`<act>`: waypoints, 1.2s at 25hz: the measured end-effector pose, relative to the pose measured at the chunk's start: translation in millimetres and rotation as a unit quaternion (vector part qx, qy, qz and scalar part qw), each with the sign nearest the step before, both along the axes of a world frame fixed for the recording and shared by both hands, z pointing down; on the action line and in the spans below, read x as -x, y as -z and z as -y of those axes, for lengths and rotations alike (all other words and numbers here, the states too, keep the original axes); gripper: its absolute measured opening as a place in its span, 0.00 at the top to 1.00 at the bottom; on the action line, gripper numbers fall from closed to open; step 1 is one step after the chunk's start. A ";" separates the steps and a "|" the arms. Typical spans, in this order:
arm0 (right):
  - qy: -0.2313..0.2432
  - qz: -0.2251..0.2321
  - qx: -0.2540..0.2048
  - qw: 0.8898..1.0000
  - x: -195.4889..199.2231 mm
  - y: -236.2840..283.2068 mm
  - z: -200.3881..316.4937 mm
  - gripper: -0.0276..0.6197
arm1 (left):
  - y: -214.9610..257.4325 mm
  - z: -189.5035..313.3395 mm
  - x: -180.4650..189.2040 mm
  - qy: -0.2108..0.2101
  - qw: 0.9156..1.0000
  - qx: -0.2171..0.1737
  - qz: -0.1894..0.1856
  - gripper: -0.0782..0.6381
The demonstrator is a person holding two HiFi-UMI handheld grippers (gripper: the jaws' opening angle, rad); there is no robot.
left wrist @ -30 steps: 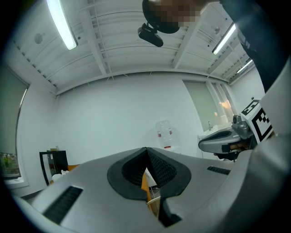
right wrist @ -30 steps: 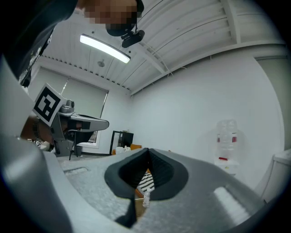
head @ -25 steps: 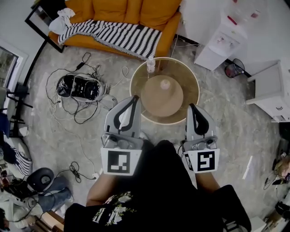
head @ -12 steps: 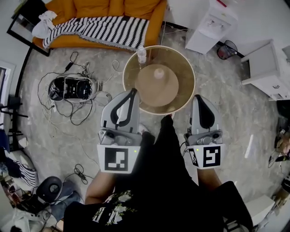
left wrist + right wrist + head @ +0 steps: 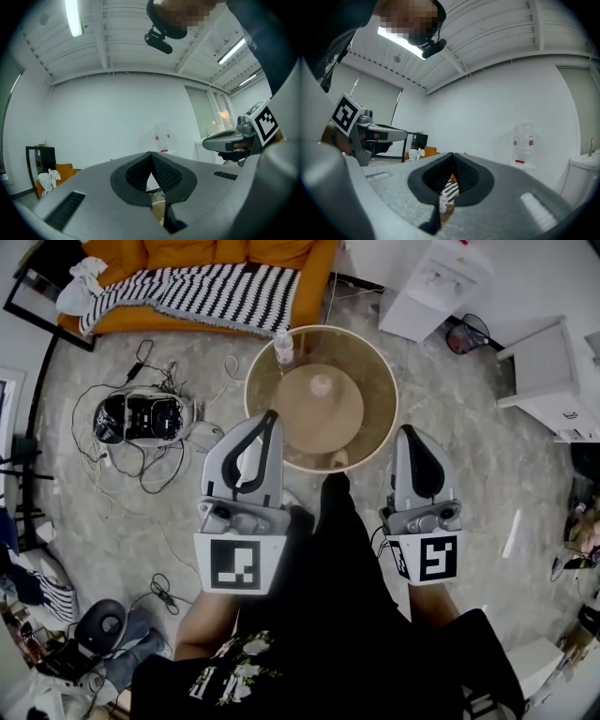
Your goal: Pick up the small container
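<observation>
Head view: holds left gripper (image 5: pixel 266 418) and right gripper (image 5: pixel 410 433) short of the round surface (image 5: pixel 380 399), fingers (image 5: pixel 165 174) pressed together, empty, likely pending a reach to the small container (image 5: pixel 321 383) at its middle.

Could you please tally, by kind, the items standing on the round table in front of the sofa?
Clear plastic bottle: 1
Small container: 1
Total: 2

table (image 5: pixel 375 362): smooth top | blanket (image 5: pixel 225 292): knit cloth | floor (image 5: pixel 469 465): polished stone look | left tongs (image 5: pixel 151 154): matt plastic, ribbed black pads (image 5: pixel 165 174)
</observation>
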State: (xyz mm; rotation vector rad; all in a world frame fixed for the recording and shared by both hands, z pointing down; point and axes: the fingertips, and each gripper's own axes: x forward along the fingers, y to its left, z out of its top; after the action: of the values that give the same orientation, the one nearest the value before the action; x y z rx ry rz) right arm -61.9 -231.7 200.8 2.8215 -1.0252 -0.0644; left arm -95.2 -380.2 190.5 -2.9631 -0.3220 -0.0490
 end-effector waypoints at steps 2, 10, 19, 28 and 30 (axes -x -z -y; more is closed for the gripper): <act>0.002 0.004 -0.002 1.000 -13.0 0.3 -5.7 0.96 | 1.9 -5.7 -11.8 0.000 1.000 -0.001 -0.002 0.88; 0.035 0.004 -0.001 0.999 -68.6 -2.8 -21.4 0.96 | -0.5 -30.5 -68.3 0.013 1.000 -0.003 -0.002 0.88; 0.083 -0.017 -0.001 0.996 -157.6 6.8 -23.8 0.96 | 4.4 -51.2 -146.1 0.046 0.999 -0.022 -0.017 0.88; 0.125 -0.012 -0.012 0.992 -223.2 -30.1 1.4 0.96 | -33.2 -33.7 -201.9 0.093 0.995 -0.004 -0.018 0.88; 0.123 -0.010 -0.022 0.992 -230.5 -38.9 10.2 0.96 | -46.0 -25.2 -207.3 0.094 0.995 0.005 -0.015 0.88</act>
State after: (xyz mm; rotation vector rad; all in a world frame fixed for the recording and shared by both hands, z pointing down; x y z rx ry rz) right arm 168.6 -241.9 239.6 2.7096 -1.3785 -0.1434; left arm 112.1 -355.0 236.5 -2.9901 -0.0390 -0.0254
